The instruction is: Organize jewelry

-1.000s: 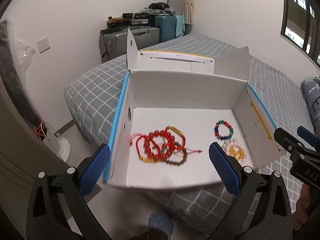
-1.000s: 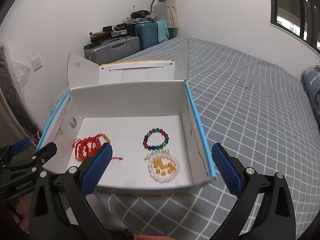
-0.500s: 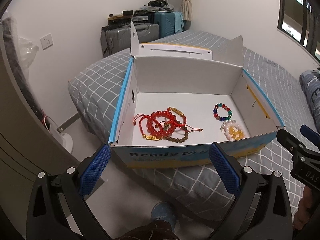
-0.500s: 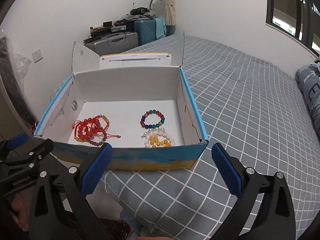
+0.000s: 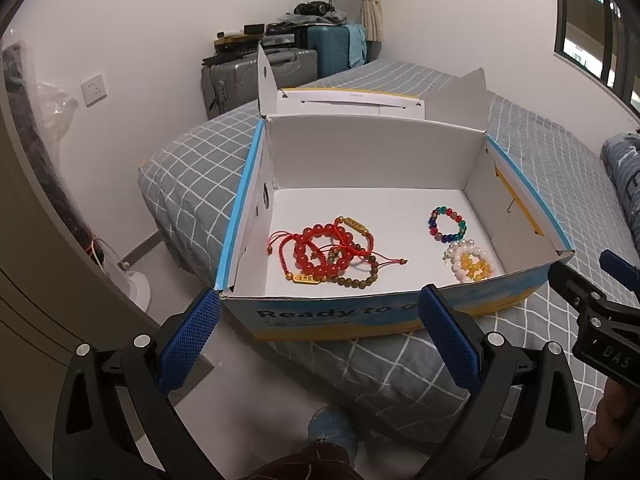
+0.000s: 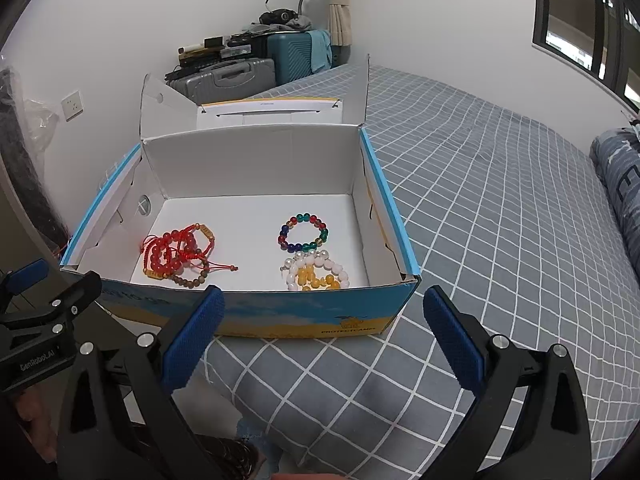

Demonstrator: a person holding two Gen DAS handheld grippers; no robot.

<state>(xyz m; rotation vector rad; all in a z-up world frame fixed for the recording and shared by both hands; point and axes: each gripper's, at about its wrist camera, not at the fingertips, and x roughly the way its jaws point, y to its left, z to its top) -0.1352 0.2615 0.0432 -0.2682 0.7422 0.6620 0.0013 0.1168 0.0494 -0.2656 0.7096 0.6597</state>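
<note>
the box [image 5: 340, 316] front reads "ready to", on the bed [image 6: 500, 208]. red bracelets [image 5: 320, 254] lie inside left, beaded rings [image 6: 304, 232] right. left gripper [image 5: 320, 340] and right gripper [image 6: 320, 332] gape wide, empty, before it.

"Ready to" on box [image 5: 360, 316], "GenRobot.AI" on hand-held gripper [image 6: 38, 360]

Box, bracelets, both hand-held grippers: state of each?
Box: lid open, on the bed.
Red and brown bracelets: tangled pile, box floor, left side.
Multicolour bracelet: lying flat, apart from the others.
White and yellow bracelets: overlapping, near the front wall.
Left hand-held gripper: open, empty.
Right hand-held gripper: open, empty.
</note>
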